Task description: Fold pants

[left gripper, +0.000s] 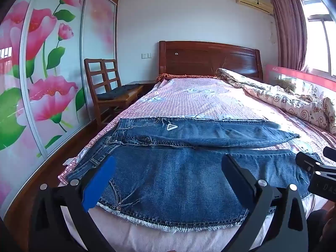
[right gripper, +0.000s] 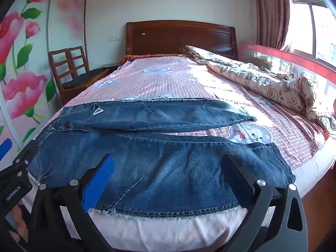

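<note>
Jeans (left gripper: 178,174) are lying flat across the bed (left gripper: 189,103). Left gripper (left gripper: 166,180) and right gripper (right gripper: 168,178) are hovering spread wide, probably needing matching grabs along the frayed edge.

The pants (left gripper: 178,168) hide the sheet (left gripper: 189,96) beneath them.

Two low fisheye views look from the foot of a bed (left gripper: 189,96) toward its wooden headboard (left gripper: 210,58). The left wrist camera sits close above the jeans (left gripper: 178,178), toward their left part. The right wrist camera sits equally near, further right. Both share the jeans (right gripper: 157,168), bedsheet, headboard (right gripper: 180,35), chairs, flowered wardrobe and window; each glimpses the other tool at its edge.
</note>
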Demonstrator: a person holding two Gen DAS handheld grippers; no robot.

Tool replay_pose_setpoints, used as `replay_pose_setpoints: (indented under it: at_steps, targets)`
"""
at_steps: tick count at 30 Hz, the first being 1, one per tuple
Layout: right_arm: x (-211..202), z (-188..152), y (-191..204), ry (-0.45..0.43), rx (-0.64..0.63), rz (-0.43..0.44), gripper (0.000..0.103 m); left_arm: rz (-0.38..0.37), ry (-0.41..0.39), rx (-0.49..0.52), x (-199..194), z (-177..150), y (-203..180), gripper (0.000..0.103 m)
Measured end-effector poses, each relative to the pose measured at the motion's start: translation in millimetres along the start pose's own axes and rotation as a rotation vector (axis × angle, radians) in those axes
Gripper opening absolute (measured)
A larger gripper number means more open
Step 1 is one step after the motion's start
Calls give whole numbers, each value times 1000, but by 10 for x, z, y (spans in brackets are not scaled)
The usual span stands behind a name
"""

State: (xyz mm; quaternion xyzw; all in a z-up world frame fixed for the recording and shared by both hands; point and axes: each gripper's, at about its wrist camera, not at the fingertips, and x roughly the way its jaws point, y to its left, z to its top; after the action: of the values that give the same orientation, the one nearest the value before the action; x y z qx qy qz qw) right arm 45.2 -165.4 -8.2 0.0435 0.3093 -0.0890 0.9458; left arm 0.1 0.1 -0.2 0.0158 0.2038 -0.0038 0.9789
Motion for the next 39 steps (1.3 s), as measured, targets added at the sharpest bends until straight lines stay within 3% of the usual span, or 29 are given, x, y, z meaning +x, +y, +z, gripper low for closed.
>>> replay_pose_setpoints:
  at_steps: [26,39]
  targets:
    - [44,-24,11,10,11,9,100,-31,7,-47,3,-1,52,101]
    - [37,-36,26,11,8,15,100,-27,-6,-24,6,-15,17,101]
